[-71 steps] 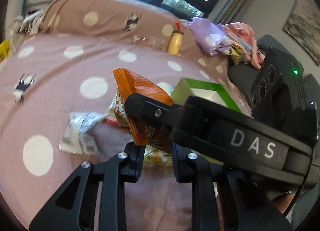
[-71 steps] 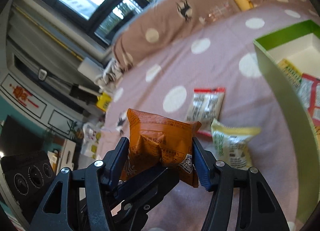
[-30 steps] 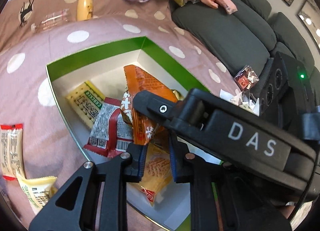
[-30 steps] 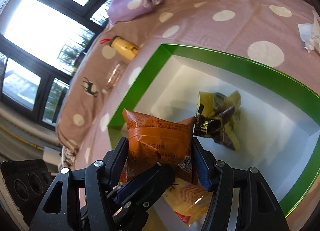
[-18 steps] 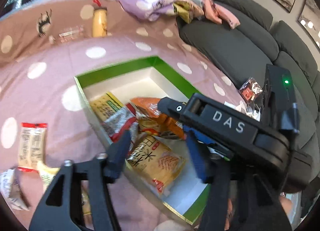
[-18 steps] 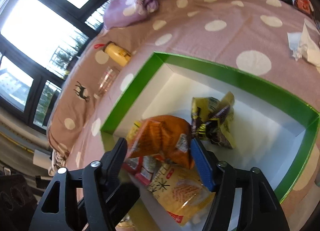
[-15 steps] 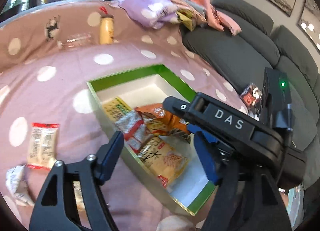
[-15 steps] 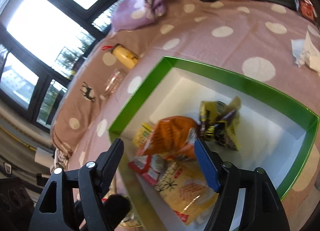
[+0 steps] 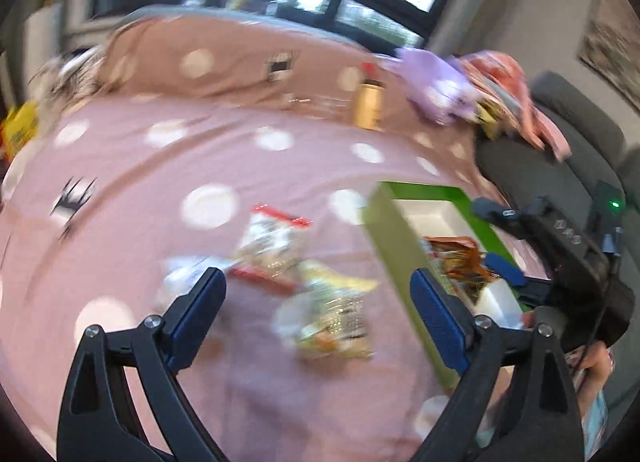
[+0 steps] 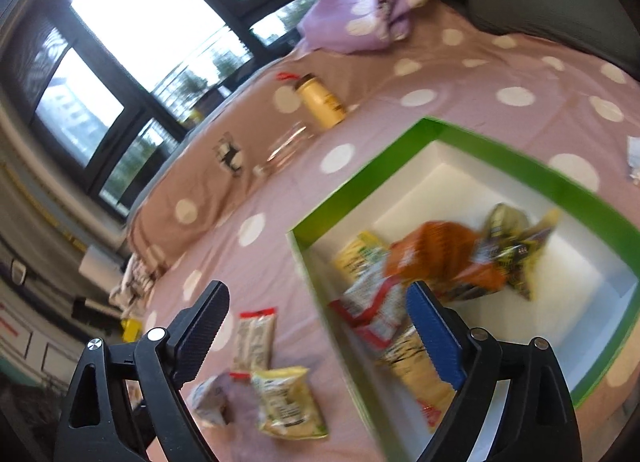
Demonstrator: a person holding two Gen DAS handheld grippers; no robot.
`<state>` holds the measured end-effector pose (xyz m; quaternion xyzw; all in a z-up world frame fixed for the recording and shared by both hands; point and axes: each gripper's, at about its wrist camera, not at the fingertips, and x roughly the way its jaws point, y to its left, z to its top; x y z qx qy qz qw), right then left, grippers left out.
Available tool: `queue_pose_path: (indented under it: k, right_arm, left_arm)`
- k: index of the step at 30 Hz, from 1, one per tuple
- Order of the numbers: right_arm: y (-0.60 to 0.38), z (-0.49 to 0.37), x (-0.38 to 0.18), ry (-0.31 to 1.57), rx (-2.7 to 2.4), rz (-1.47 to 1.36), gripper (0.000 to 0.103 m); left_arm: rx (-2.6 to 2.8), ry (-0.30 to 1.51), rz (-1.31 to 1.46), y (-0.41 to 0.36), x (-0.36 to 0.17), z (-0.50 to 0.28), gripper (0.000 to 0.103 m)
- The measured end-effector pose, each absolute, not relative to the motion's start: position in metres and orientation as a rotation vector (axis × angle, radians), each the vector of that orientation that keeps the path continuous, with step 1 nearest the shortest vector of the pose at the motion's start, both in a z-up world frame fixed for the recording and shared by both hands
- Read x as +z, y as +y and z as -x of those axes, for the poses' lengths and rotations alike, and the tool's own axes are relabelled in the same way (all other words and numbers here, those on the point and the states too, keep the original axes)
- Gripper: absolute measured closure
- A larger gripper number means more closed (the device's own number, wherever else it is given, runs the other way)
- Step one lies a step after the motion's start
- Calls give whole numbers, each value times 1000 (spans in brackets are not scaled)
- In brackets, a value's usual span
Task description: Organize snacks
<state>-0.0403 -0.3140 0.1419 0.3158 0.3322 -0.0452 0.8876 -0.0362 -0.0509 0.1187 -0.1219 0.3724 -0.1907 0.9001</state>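
Note:
A green box (image 10: pixel 500 149) with a white inside holds several snack packets, among them an orange packet (image 10: pixel 436 258) that also shows in the left wrist view (image 9: pixel 456 258). Loose on the pink dotted cloth lie a red-edged packet (image 9: pixel 272 242), a yellow-green packet (image 9: pixel 336 310) and a white packet (image 9: pixel 176 282). My left gripper (image 9: pixel 318 302) is open and empty above the loose packets. My right gripper (image 10: pixel 316 322) is open and empty over the box's left wall (image 10: pixel 316 294); it shows at the right of the left wrist view.
A yellow bottle (image 9: pixel 368 107) and a clear glass (image 10: pixel 288 145) lie at the back of the cloth. Purple and pink clothes (image 9: pixel 440 89) are piled on a dark grey sofa (image 9: pixel 560 149). Windows stand behind. A crumpled tissue (image 10: pixel 634 157) lies right of the box.
The orange packet was carried over the box, let go and now lies in it. Both grippers opened wide. The left gripper swung left to the loose packets; the right one backed off.

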Motion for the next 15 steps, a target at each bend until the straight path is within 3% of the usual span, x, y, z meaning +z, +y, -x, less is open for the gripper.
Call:
queue_pose_path:
  k: [15]
  right_arm:
    - [-181,-64,89,1084,64,-429,12]
  left_arm:
    - [-96,896,357,30,74,16,9]
